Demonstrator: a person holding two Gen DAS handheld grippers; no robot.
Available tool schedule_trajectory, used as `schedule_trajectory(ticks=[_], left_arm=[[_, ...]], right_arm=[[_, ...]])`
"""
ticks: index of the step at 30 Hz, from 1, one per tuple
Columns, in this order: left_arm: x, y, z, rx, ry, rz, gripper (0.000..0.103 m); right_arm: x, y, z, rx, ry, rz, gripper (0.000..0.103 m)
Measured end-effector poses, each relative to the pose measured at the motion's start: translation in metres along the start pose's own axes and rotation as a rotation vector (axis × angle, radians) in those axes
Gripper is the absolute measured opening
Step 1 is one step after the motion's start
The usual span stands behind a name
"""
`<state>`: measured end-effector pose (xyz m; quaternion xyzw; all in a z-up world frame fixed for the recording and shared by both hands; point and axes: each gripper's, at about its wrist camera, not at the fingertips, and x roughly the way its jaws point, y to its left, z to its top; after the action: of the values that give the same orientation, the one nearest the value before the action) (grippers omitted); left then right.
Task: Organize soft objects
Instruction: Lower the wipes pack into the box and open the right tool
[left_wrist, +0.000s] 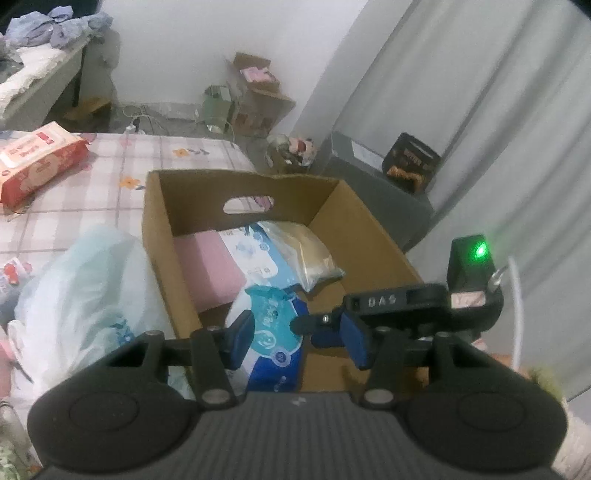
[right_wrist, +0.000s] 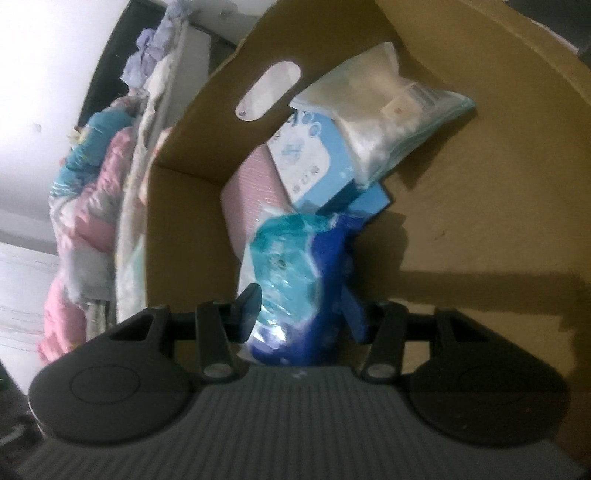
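Observation:
An open cardboard box (left_wrist: 162, 229) stands on the checked bed sheet. Inside lie a pink pack (left_wrist: 210, 266), a blue-and-white wipes pack (left_wrist: 255, 254) and a clear bag (left_wrist: 306, 254). A blue and teal soft pack (right_wrist: 295, 266) stands at the near end of the box (right_wrist: 192, 206), and my right gripper (right_wrist: 303, 310) is shut on its lower part. In the left wrist view the same pack (left_wrist: 273, 332) sits just behind my left gripper (left_wrist: 299, 339), whose pads stand apart and do not press it. The right gripper (left_wrist: 314, 326) reaches in from the right.
A red wipes pack (left_wrist: 37, 162) lies on the sheet at far left. A white plastic bag (left_wrist: 85, 295) bulges against the box's left wall. Rumpled bedding (right_wrist: 88, 221) is piled beyond the box. A grey case with a dark bag (left_wrist: 410, 162) and curtains stand to the right.

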<state>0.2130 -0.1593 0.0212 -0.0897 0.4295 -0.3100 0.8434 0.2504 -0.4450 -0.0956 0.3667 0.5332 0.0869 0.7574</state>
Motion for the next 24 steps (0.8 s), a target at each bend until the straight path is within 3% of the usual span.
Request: schedule_trajectory(ticks=[11, 14, 19, 24], left_arm=[[-0.057, 0.026, -0.020, -0.041, -0.083, 0.019, 0.062], [-0.072, 0.038, -0.027, -0.059, -0.101, 0.040, 0.063], [-0.087, 0.055, -0.036, -0.074, -0.116, 0.074, 0.064], [-0.092, 0.074, -0.046, -0.110, -0.111, 0.109, 0.065]], right_arm=[[0.020, 0.020, 0.004, -0.098, 0.003, -0.118, 0.046], [0.027, 0.032, 0.006, -0.176, 0.002, -0.135, 0.039], [0.038, 0.058, -0.001, -0.358, 0.031, -0.168, 0.038], [0.048, 0.071, -0.007, -0.394, 0.065, -0.161, 0.038]])
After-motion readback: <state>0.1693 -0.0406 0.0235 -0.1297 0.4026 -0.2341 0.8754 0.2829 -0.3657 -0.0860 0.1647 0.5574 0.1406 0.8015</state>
